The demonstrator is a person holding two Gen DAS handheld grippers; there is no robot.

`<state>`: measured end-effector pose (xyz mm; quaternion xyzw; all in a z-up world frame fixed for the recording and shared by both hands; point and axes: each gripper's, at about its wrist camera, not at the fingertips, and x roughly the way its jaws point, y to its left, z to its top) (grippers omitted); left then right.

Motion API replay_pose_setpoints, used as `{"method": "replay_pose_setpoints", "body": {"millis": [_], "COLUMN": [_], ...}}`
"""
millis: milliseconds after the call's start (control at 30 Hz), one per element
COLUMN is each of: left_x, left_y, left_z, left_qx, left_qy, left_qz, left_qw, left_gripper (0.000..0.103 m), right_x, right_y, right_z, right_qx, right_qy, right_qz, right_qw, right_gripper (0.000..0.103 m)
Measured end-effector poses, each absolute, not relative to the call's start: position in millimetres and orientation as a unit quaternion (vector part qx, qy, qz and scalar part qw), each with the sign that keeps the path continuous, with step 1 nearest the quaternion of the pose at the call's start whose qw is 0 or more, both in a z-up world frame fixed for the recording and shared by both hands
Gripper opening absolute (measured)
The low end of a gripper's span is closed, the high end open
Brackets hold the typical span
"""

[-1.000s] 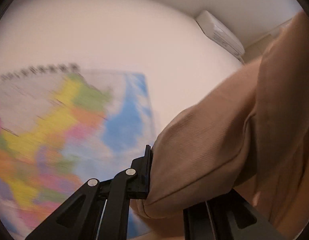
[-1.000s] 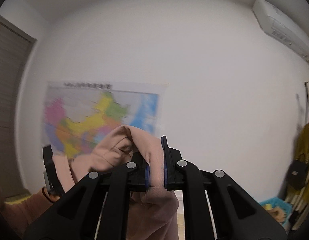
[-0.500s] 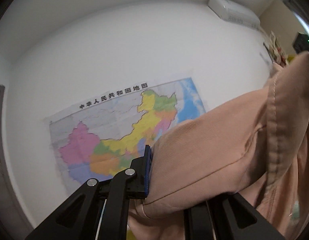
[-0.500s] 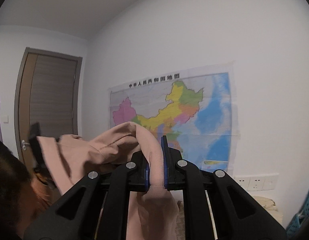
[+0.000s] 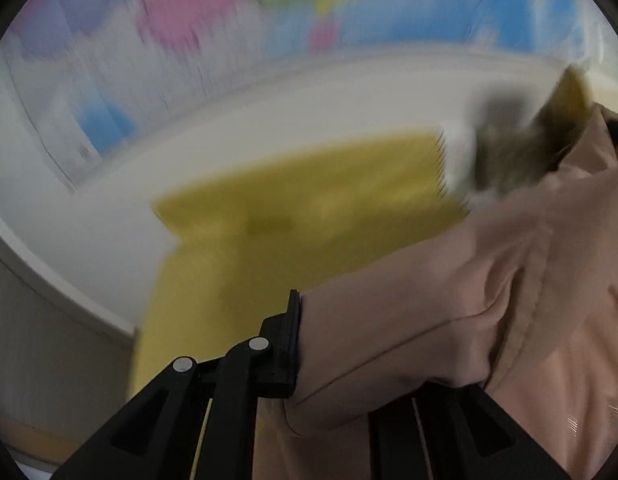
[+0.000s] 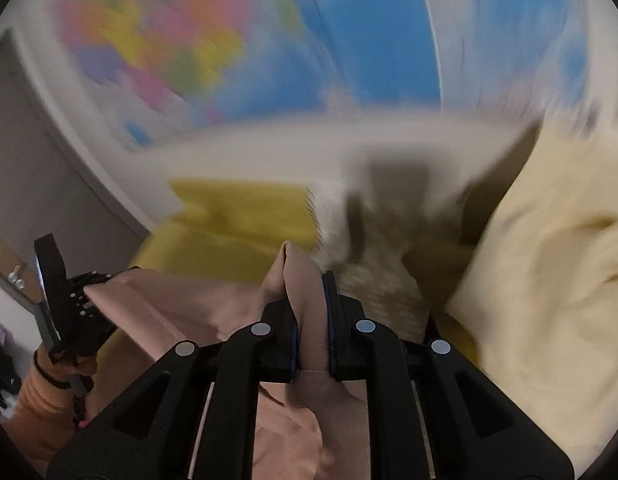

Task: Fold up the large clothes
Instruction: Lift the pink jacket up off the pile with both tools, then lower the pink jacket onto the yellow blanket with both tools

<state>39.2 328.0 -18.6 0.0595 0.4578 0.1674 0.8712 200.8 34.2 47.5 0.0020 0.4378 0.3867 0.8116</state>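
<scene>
Where the left wrist view looks down along its fingers, the left claw (image 5: 309,344) is pinching a thick fold of the peach garment (image 5: 449,312), which bulges out to the right and hides the right finger. Beyond it lies a blurred yellow cloth (image 5: 301,216) on a white surface, with a smeared, many-coloured wall map (image 5: 269,4) above.

From the right wrist view, the right claw (image 6: 311,320) is pressed tight on another ridge of the peach garment (image 6: 305,300), which rises between the blue pads and drapes below. That garment stretches left to the left claw (image 6: 57,292), gripped by a hand (image 6: 65,364) in an orange sleeve (image 6: 37,400). At right lies a cream cloth (image 6: 549,264).
</scene>
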Motion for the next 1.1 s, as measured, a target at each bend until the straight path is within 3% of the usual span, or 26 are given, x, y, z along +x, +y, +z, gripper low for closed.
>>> {"method": "replay_pose_setpoints", "body": {"millis": [200, 300, 400, 433, 467, 500, 600, 733, 800, 833, 900, 933, 967, 1033, 1067, 1100], "left_x": [70, 86, 90, 84, 78, 67, 42, 11, 16, 20, 40, 56, 65, 87, 97, 102], "left_y": [362, 371, 388, 390, 389, 387, 388, 364, 339, 330, 322, 318, 316, 319, 322, 327], "left_z": [-18, -18, -30, -26, -20, -10, 13, 45, 47, 48, 33, 25, 12, -6, -13, -16], "left_qx": [0.017, -0.01, -0.045, -0.043, -0.037, -0.026, -0.018, 0.019, 0.073, 0.089, 0.102, 0.099, 0.104, 0.124, 0.126, 0.118], "left_qy": [0.488, 0.516, 0.544, 0.533, 0.518, 0.5, 0.457, 0.403, 0.383, 0.38, 0.398, 0.415, 0.423, 0.445, 0.457, 0.464], "left_qz": [0.138, 0.119, 0.117, 0.12, 0.115, 0.1, 0.078, 0.009, 0.014, 0.023, 0.029, 0.031, 0.033, 0.059, 0.067, 0.071], "left_qw": [0.862, 0.848, 0.83, 0.837, 0.847, 0.86, 0.886, 0.915, 0.921, 0.92, 0.911, 0.904, 0.9, 0.885, 0.878, 0.875], "left_gripper": [0.013, 0.022, 0.035, 0.037, 0.044, 0.053, 0.064, 0.072, 0.091, 0.092, 0.092, 0.092, 0.089, 0.065, 0.031, 0.014], "right_x": [242, 255, 241, 235, 225, 209, 177, 157, 160, 165, 177, 185, 193, 202, 206, 209], "right_y": [44, 46, 46, 41, 37, 36, 36, 55, 72, 81, 92, 96, 103, 109, 111, 111], "right_z": [18, 13, 28, 34, 41, 52, 64, 42, 22, 13, 0, -6, -13, -19, -15, -10], "right_qx": [0.011, -0.018, -0.041, -0.046, -0.053, -0.076, -0.121, -0.153, -0.175, -0.181, -0.178, -0.176, -0.175, -0.183, -0.185, -0.18], "right_qy": [0.47, 0.478, 0.456, 0.446, 0.433, 0.405, 0.367, 0.402, 0.415, 0.421, 0.428, 0.438, 0.449, 0.455, 0.446, 0.44], "right_qz": [0.359, 0.338, 0.336, 0.334, 0.333, 0.334, 0.361, 0.4, 0.391, 0.385, 0.366, 0.36, 0.354, 0.342, 0.336, 0.333], "right_qw": [0.807, 0.811, 0.823, 0.829, 0.836, 0.847, 0.849, 0.809, 0.803, 0.801, 0.807, 0.805, 0.801, 0.801, 0.808, 0.814], "right_gripper": [0.012, 0.02, 0.044, 0.057, 0.063, 0.063, 0.065, 0.06, 0.059, 0.058, 0.056, 0.042, 0.019, 0.01, 0.007, 0.006]}}
